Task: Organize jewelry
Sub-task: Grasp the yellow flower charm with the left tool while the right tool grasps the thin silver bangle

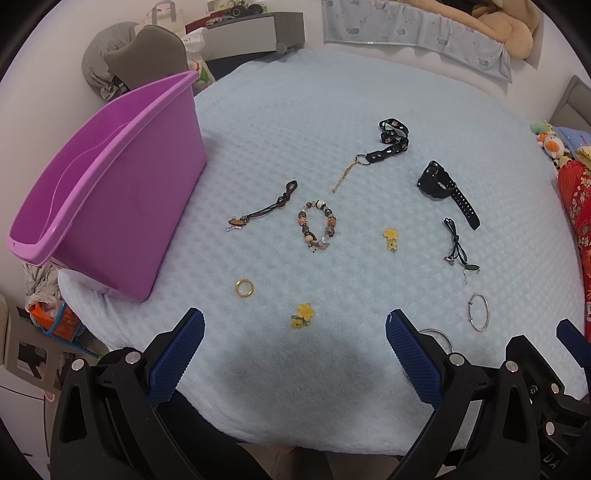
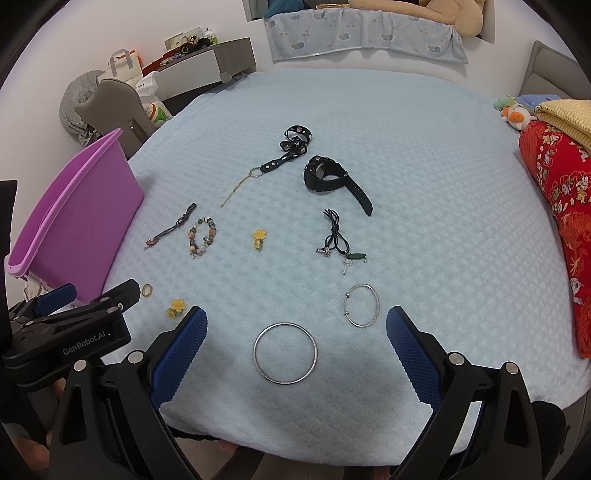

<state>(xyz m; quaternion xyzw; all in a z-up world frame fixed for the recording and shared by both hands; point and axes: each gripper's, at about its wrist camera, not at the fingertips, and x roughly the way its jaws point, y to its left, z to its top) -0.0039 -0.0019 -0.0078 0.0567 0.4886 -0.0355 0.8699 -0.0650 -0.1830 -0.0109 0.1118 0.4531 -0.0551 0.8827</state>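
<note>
The large plain silver metal bangle lies flat on the pale blue quilted blanket, just ahead of the right gripper, whose jaws stand wide and empty. The left gripper is likewise wide, empty. Step in hand: first pickup, probably. Next: lower, pinch the rim, carry to the purple plastic bin.

A bed under a pale blue blanket, white walls behind, a grey shelf unit at left.
</note>
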